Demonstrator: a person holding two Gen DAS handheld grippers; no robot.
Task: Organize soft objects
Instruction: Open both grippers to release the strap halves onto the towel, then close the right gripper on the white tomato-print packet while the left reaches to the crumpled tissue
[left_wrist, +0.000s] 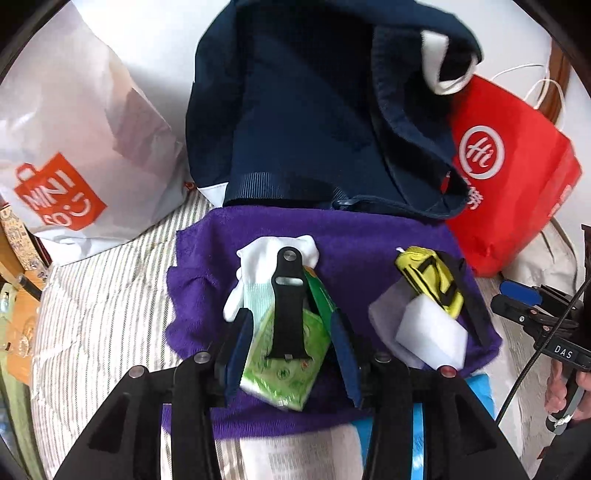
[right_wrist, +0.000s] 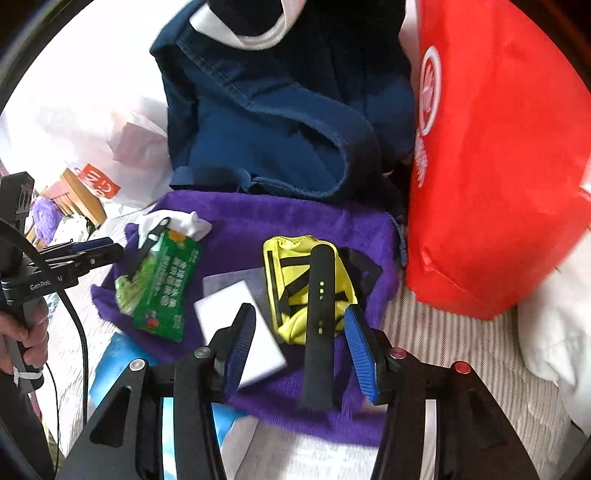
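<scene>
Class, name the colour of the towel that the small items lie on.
Purple. The towel shows best in the right wrist view.

Fuzzy purple towel (left_wrist: 369, 240), matt rubbery black strap (right_wrist: 319, 314), glossy green packet (right_wrist: 162, 288)

Tissue pack (left_wrist: 284, 365) and pouch (left_wrist: 432, 280) lie on towel (left_wrist: 354, 236).

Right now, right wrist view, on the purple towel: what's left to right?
White sock → green packet → white block → yellow pouch with a black strap lying over it → red bag past the purple towel's right edge.
</scene>
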